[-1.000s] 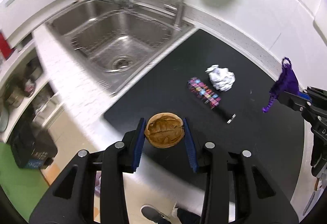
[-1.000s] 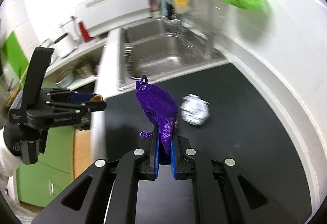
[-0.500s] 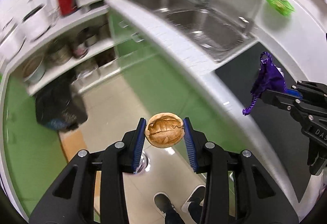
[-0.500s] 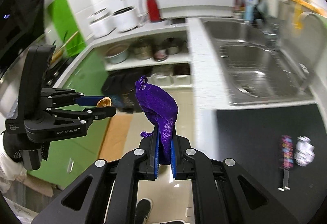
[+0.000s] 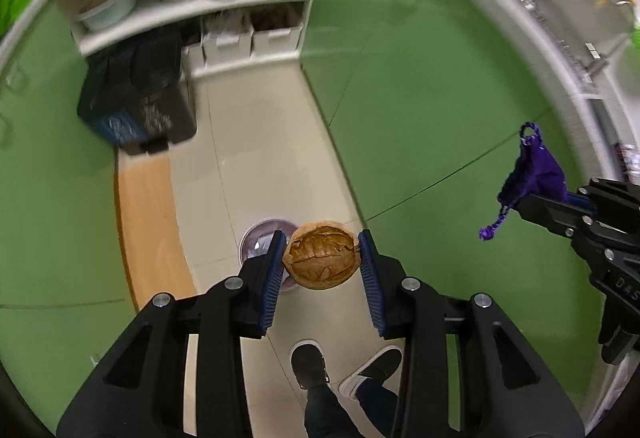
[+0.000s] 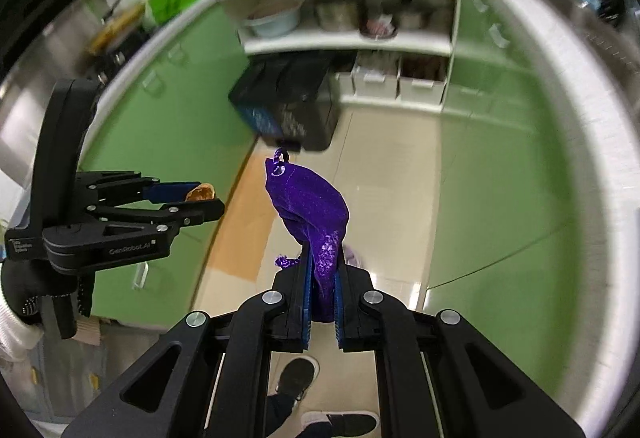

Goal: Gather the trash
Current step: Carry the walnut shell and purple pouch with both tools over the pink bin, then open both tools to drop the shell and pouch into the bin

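My left gripper (image 5: 322, 266) is shut on a brown walnut shell half (image 5: 321, 255) and holds it in the air over the kitchen floor. A small round bin (image 5: 256, 242) with a purple liner stands on the floor just behind and below the shell. My right gripper (image 6: 322, 298) is shut on a purple drawstring pouch (image 6: 310, 208), which sticks up from the pads. The pouch also shows at the right of the left wrist view (image 5: 534, 174). The left gripper with the shell shows at the left of the right wrist view (image 6: 200, 194).
Green cabinet fronts (image 5: 420, 86) line both sides of a beige tiled floor (image 5: 260, 142). A black and blue box (image 5: 136, 98) stands at the far end below open shelves (image 5: 192, 6) of pots. The person's shoes (image 5: 308, 366) are below.
Both grippers have swung away from the black counter and sink and now point down at the floor between the cabinets. Each still holds its item.
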Demonstrator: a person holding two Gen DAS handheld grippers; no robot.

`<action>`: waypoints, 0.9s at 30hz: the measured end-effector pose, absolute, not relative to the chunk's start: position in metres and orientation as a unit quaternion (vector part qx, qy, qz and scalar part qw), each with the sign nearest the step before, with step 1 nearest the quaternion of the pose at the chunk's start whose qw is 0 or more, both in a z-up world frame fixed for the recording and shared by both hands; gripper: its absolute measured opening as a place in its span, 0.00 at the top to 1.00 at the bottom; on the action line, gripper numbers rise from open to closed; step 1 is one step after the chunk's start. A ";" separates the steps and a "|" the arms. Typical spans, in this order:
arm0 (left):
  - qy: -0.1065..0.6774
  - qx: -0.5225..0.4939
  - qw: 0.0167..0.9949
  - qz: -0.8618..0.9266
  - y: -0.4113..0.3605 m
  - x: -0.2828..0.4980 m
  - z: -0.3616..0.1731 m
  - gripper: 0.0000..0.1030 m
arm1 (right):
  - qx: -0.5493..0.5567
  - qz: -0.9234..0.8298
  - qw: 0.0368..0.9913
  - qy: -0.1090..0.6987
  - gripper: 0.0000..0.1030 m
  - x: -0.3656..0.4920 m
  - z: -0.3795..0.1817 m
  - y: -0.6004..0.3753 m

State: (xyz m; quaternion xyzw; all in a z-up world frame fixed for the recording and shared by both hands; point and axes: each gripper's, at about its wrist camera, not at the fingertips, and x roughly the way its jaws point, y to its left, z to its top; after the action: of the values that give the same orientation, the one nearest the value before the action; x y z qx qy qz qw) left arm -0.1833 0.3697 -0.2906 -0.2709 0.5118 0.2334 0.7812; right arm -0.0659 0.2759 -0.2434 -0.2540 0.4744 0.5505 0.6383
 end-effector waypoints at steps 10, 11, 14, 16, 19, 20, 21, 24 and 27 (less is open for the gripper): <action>0.544 -0.306 0.746 0.230 0.411 -0.182 -0.469 0.64 | -0.282 0.541 0.607 0.509 0.92 -0.064 -0.381 0.306; 0.546 -0.307 0.745 0.230 0.412 -0.181 -0.481 0.64 | -0.283 0.540 0.606 0.511 0.92 -0.063 -0.390 0.307; 0.548 -0.310 0.741 0.234 0.418 -0.181 -0.511 0.55 | -0.286 0.536 0.602 0.519 0.92 -0.061 -0.417 0.306; 0.544 -0.308 0.742 0.240 0.422 -0.182 -0.523 0.20 | -0.287 0.533 0.599 0.525 0.92 -0.060 -0.430 0.306; 0.541 -0.315 0.739 0.248 0.427 -0.186 -0.533 0.03 | -0.289 0.531 0.595 0.529 0.92 -0.062 -0.441 0.307; 0.539 -0.320 0.738 0.251 0.429 -0.187 -0.534 0.03 | -0.289 0.531 0.593 0.532 0.92 -0.063 -0.444 0.308; 0.538 -0.322 0.736 0.255 0.432 -0.189 -0.532 0.03 | -0.289 0.532 0.591 0.533 0.92 -0.065 -0.446 0.309; 0.531 -0.336 0.732 0.264 0.439 -0.199 -0.520 0.03 | -0.290 0.536 0.584 0.535 0.92 -0.071 -0.445 0.319; 0.521 -0.341 0.731 0.280 0.447 -0.215 -0.496 0.03 | -0.292 0.544 0.578 0.533 0.92 -0.081 -0.442 0.331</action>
State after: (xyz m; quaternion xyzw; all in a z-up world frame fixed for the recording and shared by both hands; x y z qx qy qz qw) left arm -0.2148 0.4468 -0.4959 -0.3412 0.5205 0.2804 0.7308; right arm -0.0809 0.3314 -0.4419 -0.2916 0.5335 0.5443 0.5781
